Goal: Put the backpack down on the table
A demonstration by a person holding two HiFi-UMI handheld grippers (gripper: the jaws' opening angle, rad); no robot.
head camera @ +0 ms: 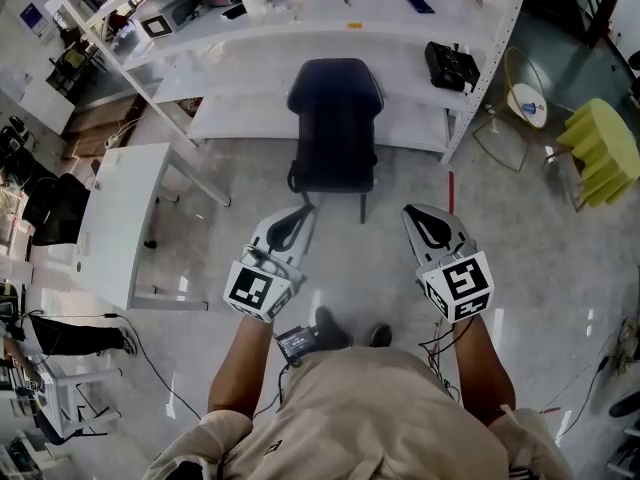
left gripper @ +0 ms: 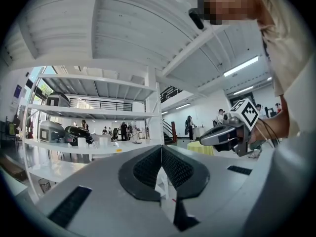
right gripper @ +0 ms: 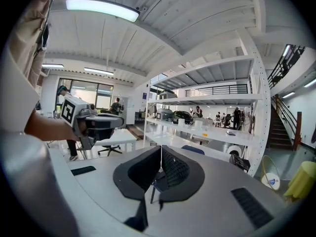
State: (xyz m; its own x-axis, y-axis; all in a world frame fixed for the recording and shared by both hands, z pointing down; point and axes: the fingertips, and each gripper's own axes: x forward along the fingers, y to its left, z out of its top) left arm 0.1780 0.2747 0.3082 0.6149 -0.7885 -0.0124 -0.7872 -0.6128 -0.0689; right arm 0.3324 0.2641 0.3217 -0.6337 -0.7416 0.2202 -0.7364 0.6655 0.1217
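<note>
The right gripper (right gripper: 161, 157), grey with black ribbed pads, has its jaws pressed together on nothing; the left gripper (right gripper: 116, 122), bearing a square-marker cube, hangs at left; a tall white metal shelving rack (right gripper: 259, 107) stands beyond

Beige shirt (head camera: 370, 423), pale grey black-padded left claw (head camera: 303, 211) and right claw (head camera: 411, 212), black-and-white marker cubes (head camera: 258, 290), black cables (head camera: 441, 342).

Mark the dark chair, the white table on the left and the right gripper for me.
dark chair (head camera: 335, 108), head view, on the middle of its padded body.
white table (head camera: 120, 218), head view, on its bare top.
right gripper (right gripper: 161, 152), right gripper view, where its shut, empty jaw tips meet.
</note>
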